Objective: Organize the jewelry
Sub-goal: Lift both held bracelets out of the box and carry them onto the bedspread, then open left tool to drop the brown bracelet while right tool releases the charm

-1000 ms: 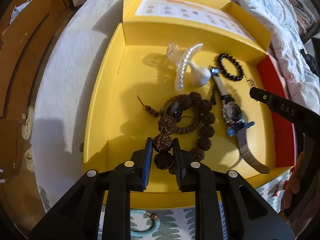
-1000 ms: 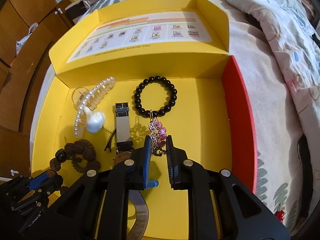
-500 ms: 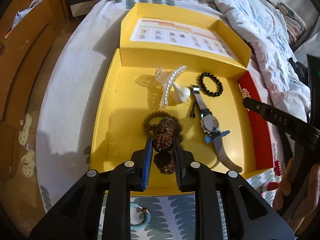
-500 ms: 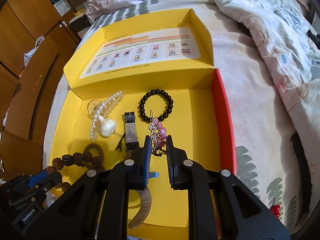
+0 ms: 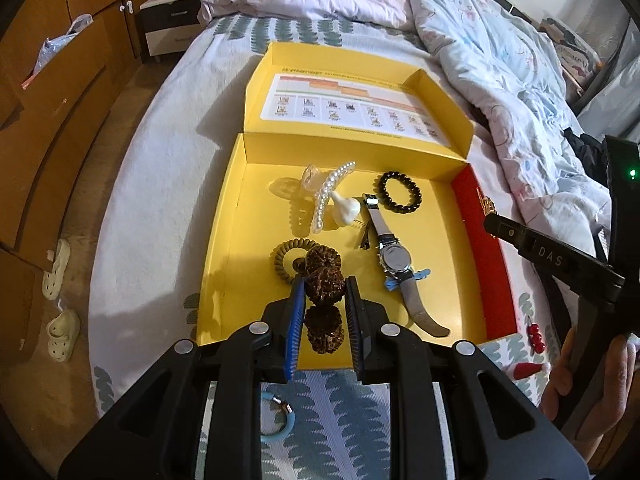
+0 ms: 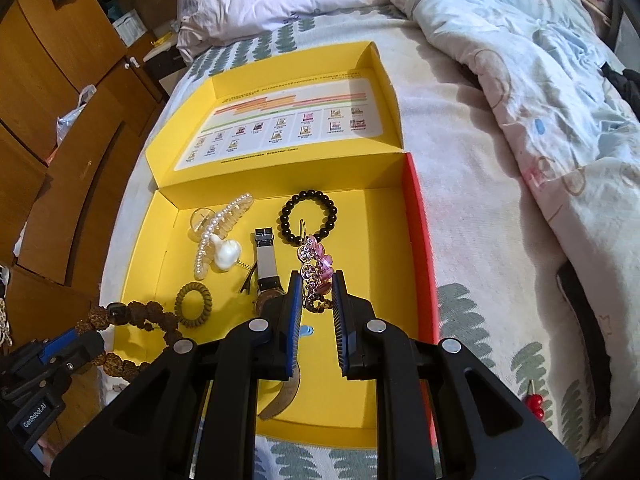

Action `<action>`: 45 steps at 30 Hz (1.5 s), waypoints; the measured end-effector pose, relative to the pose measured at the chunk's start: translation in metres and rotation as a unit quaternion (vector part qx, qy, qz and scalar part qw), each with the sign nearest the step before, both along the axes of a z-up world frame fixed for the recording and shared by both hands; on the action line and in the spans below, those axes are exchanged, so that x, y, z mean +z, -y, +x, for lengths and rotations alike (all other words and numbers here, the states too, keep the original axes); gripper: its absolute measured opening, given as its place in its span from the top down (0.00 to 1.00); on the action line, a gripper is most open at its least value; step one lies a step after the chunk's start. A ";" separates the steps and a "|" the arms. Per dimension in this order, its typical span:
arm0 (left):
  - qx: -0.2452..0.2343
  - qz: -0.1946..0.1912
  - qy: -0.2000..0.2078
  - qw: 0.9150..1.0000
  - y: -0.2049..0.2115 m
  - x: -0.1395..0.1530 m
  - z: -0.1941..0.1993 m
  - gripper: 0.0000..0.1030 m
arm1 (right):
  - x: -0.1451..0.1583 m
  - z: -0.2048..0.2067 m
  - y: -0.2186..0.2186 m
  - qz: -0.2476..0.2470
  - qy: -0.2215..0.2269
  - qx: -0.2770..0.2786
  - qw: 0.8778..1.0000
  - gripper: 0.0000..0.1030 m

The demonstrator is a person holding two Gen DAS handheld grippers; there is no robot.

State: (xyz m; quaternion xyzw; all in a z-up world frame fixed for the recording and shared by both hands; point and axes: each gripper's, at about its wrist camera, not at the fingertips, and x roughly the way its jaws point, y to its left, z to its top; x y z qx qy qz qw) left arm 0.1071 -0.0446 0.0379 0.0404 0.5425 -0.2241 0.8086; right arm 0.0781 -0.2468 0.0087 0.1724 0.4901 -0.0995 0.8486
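Note:
My left gripper [image 5: 323, 286] is shut on a brown knobbly bead bracelet [image 5: 322, 264], which hangs above the near left of the open yellow box [image 5: 224, 216]. In the right wrist view the bracelet [image 6: 136, 316] dangles from that gripper [image 6: 60, 346] at the lower left. My right gripper [image 6: 313, 284] is shut on a pink gem hair clip [image 6: 316, 262], held above the box floor [image 6: 384, 240]. In the box lie a pearl hair claw [image 5: 330, 196], a black bead bracelet [image 5: 383, 192], a watch [image 5: 394, 258] and an olive spiral hair tie [image 5: 278, 264].
The box sits on a leaf-print bedsheet. A blue hair tie [image 5: 286, 424] lies on the sheet near me, and red cherry beads [image 5: 536, 338] lie by the box's right corner. A rumpled quilt [image 6: 520, 40] fills the right. Wooden cabinets [image 5: 48, 120] stand at the left.
Both grippers have risen, so the box looks smaller. The brown bracelet has come up off the box floor, uncovering the olive hair tie. The pink clip stays gripped.

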 end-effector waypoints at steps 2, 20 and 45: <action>0.000 -0.002 0.007 1.000 -0.002 0.009 -0.006 0.80 | 0.009 -0.008 -0.002 -0.004 0.005 0.000 1.000 0.84; -0.018 -0.003 0.026 0.999 -0.030 0.044 -0.105 0.80 | 0.032 -0.123 -0.015 -0.027 0.014 -0.004 1.000 0.84; -0.039 0.032 -0.066 0.997 -0.082 -0.072 -0.184 0.80 | -0.081 -0.182 -0.025 0.005 -0.088 -0.022 0.996 0.84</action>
